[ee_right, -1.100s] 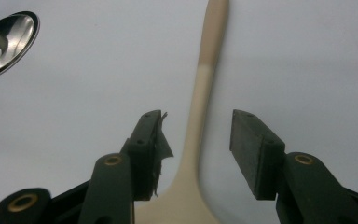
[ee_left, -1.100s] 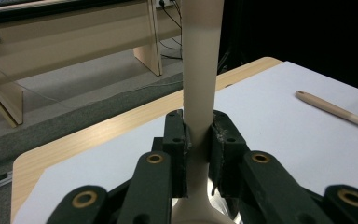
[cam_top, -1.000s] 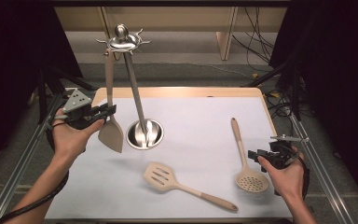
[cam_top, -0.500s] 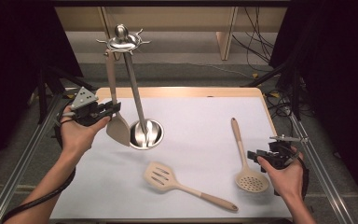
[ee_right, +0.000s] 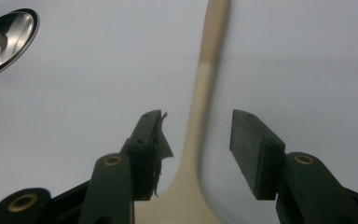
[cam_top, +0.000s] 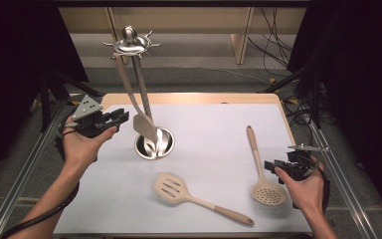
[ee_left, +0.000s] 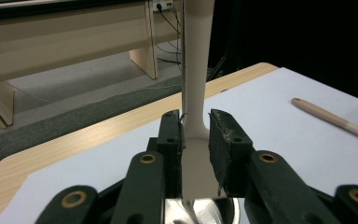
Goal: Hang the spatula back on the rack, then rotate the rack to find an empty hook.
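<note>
- High view: solid turner (cam_top: 144, 125) hung on utensil stand (cam_top: 138, 74), blade over stand's base; left gripper (cam_top: 121, 117) just beside stand.
- Left gripper view: jaws just opening, turner's neck (ee_left: 195, 122) between, unpinched; best withdrawn straight back.
- Right gripper view: right gripper (ee_right: 196, 140) open astride skimmer (ee_right: 200, 102), well right of stand.

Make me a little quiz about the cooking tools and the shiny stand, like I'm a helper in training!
1. How many utensils lie flat on the table? A one, B two, C three.
2. True or false: the solid spatula hangs from the stand.
3. Fill in the missing word: the right gripper has its jaws ___ above the handle of the skimmer.

Key:
1. B, the slotted turner and the skimmer.
2. True.
3. open
</note>
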A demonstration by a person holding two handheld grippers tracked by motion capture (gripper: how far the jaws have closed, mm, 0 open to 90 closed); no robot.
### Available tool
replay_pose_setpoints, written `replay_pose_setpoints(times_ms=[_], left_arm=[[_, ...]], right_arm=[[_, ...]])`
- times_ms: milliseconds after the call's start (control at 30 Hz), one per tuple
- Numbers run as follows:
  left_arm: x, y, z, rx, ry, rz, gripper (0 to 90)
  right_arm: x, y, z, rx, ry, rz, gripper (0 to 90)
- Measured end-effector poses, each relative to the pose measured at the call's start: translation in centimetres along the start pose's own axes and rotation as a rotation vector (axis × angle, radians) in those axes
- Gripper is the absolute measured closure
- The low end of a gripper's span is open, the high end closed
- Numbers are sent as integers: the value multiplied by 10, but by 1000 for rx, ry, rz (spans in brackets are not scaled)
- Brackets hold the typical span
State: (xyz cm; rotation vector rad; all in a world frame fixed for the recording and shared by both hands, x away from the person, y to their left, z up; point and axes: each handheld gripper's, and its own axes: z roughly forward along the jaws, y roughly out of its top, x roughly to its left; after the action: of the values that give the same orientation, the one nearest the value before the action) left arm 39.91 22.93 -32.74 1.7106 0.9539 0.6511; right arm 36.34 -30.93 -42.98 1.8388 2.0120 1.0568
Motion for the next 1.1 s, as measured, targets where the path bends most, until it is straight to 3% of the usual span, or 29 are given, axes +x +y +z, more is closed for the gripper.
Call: replay_pose_setpoints(times_ms=[167, 200, 267, 300, 333, 400, 467, 500, 567, 600, 633, 667, 700, 733, 800, 867, 900, 933, 967, 1033, 1067, 1100], left_arm=[[-3, 8, -13, -49, 0, -8, 844], [-3, 10, -15, -56, 1, -14, 860], [-4, 13, -18, -63, -2, -20, 889], [-4, 15, -18, -73, -6, -25, 890], [-5, 17, -19, -79, -7, -23, 891], [-6, 20, -20, -94, -8, -22, 893], [-7, 22, -20, -109, -10, -24, 894], [-7, 23, -20, -114, -10, -23, 894], [-9, 25, -20, -129, -21, -23, 894], [-10, 26, -20, -136, -27, -29, 894], [-10, 27, -20, -146, -30, -33, 894], [-11, 28, -21, -157, -28, -36, 894], [-12, 30, -21, -167, -28, -35, 894], [-13, 32, -22, -172, -28, -35, 894], [-15, 36, -22, -179, -27, -34, 895], [-16, 41, -23, -191, -29, -32, 895], [-17, 43, -23, -194, -30, -29, 895], [-18, 45, -24, -205, -32, -27, 895], [-18, 47, -25, -219, -29, -16, 895], [-21, 52, -27, -234, -31, -11, 894], [-22, 54, -28, -235, -37, -25, 894], [-23, 57, -28, -241, -36, -25, 895]], right_arm=[[-3, 0, 1, -13, -3, -20, 545], [-5, 1, 1, -14, -11, -52, 546], [-2, -1, 1, 7, 2, 17, 547], [-9, -1, 2, -10, 3, -57, 547], [-9, 0, 2, -9, 3, -43, 548], [-11, -1, 3, -21, 9, -59, 548], [-9, -1, 1, 2, -5, -27, 548], [-12, -2, 2, -13, -15, -73, 549], [-11, -1, 1, -21, 9, -48, 549], [-7, -2, 0, -15, -6, -8, 549], [-9, -2, -1, -16, -15, -41, 550], [-6, -3, -1, -17, 5, -6, 550], [-5, -3, -1, -3, -8, 14, 550], [-10, -3, 0, -21, -21, -55, 550], [-4, -3, -1, -18, -21, 1, 551], [-3, -2, -2, -24, -4, -3, 551], [-7, -1, 1, -38, -3, -68, 552], [-5, 0, -1, -22, -17, -55, 552], [-5, 0, 0, -23, 15, -52, 552], [-4, 1, 2, -35, 4, -78, 552], [-2, 3, 1, -11, 5, -52, 552], [-2, 4, 2, -21, 15, -61, 552]])
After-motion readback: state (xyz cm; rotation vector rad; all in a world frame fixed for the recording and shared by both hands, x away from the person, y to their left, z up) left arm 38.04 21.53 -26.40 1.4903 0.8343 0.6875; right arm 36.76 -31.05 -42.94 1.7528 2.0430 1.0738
